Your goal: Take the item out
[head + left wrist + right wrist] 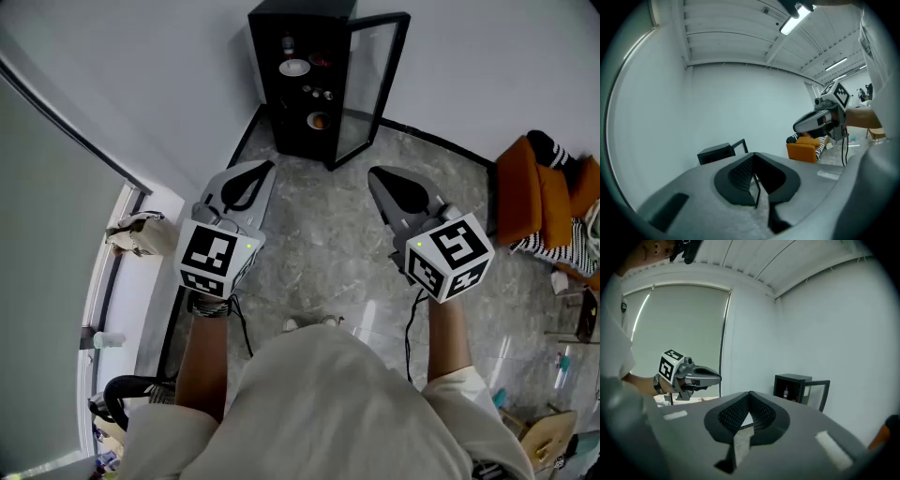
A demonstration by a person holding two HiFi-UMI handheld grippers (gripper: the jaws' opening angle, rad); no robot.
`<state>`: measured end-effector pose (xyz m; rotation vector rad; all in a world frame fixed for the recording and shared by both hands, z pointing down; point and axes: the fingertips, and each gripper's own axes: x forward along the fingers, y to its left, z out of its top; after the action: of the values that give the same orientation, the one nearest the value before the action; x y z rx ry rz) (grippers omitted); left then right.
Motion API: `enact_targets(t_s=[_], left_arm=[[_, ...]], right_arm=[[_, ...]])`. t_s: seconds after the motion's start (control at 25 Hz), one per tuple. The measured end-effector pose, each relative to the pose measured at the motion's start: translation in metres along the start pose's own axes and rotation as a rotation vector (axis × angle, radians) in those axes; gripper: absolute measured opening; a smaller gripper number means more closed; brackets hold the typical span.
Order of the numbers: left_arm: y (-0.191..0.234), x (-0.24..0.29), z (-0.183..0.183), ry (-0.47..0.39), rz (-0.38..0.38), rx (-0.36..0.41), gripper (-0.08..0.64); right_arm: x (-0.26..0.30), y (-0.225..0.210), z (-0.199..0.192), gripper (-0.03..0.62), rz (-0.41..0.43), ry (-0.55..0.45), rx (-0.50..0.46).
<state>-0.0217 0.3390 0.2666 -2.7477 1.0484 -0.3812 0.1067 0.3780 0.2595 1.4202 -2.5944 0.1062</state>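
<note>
A small black cabinet (298, 80) stands on the floor against the far wall, with its glass door (370, 84) swung open to the right. Its shelves hold a white dish (293, 67), small dark items and an orange item (319, 120). My left gripper (266, 169) and right gripper (377, 174) hover side by side over the floor, well short of the cabinet. Both are shut with nothing between the jaws. The cabinet (717, 152) lies ahead in the left gripper view. It also shows in the right gripper view, where a bottle stands inside the cabinet (794, 387).
An orange chair (534, 187) with striped cloth stands at the right. A bag (136, 232) sits by the window ledge at the left. Grey marble floor (319, 244) runs between me and the cabinet. Clutter lies at the lower right.
</note>
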Motion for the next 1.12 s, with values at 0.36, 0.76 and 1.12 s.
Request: enact_targets(t_s=[0.36,0.76,1.12], left_arm=[[-0.026,0.014,-0.004,0.022,0.019,-0.008,0.005],[-0.011,0.043,-0.027,0.046,0.033,-0.033,0.005],[0.083,0.128,-0.043,0.029,0.018,-0.04,0.005]], right_arm=[[-0.016,-0.024,-0.008,0.006,0.045,-0.075,0.134],[0.028,-0.036,-0.03,0.006,0.129,0.018,0.062],[0.13,-0.103,-0.02,0.006,0.086,0.006,0.018]])
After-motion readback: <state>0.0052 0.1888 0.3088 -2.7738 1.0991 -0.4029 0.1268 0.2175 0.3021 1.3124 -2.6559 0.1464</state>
